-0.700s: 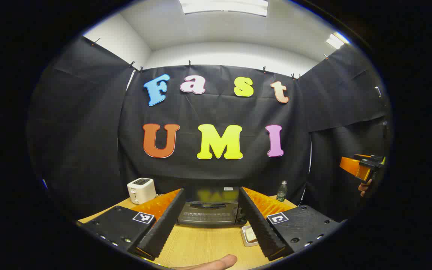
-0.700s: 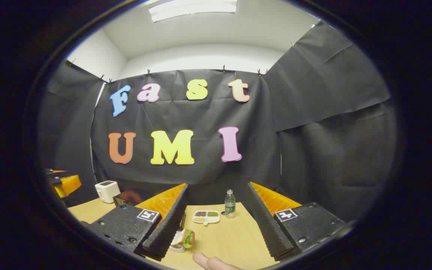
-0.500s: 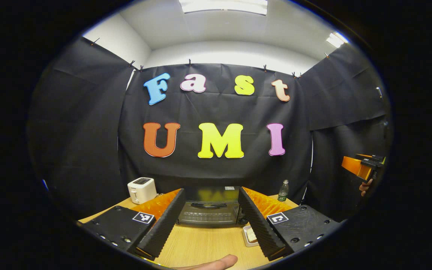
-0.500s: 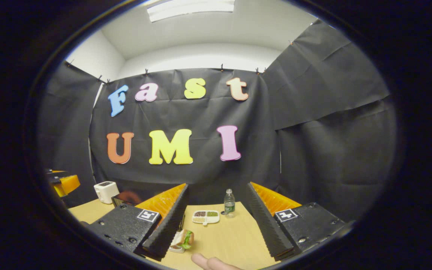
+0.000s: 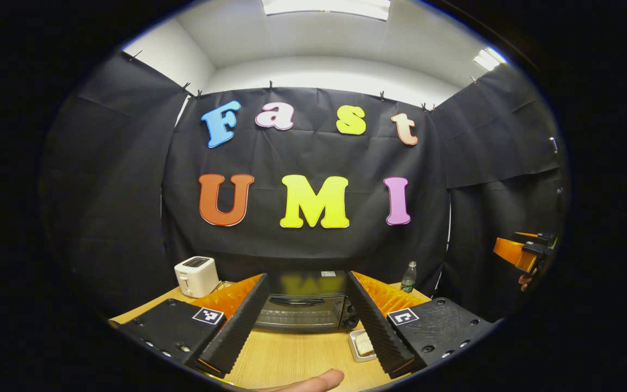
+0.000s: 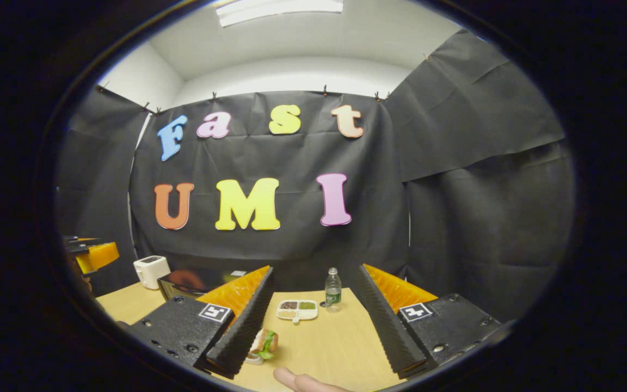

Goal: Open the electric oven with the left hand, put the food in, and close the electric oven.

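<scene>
Ahead of our left gripper (image 5: 305,337), framed between its two fingers, the oven (image 5: 302,307) is sitting on the table (image 5: 292,359) with its door shut and its handle across the top of the door. We are holding the left gripper wide, gripping nothing, and the right gripper (image 6: 313,337) is spreading just as wide, also empty. We are judging the likeliest slip to be at the handle: if we are closing on it off-centre or tilted, the fingers could be sliding off, or the light oven could be dragging forward as we pull. Just inside the right gripper's left finger, the sandwich (image 6: 264,343) is resting in a small white dish (image 6: 252,359), and a careless squeeze could be crushing it. Further ahead, between the fingers, a divided tray (image 6: 297,309) is holding dark, green and pale portions, beside a bottle (image 6: 333,296). A toaster (image 5: 196,276) is standing off to the left.
</scene>
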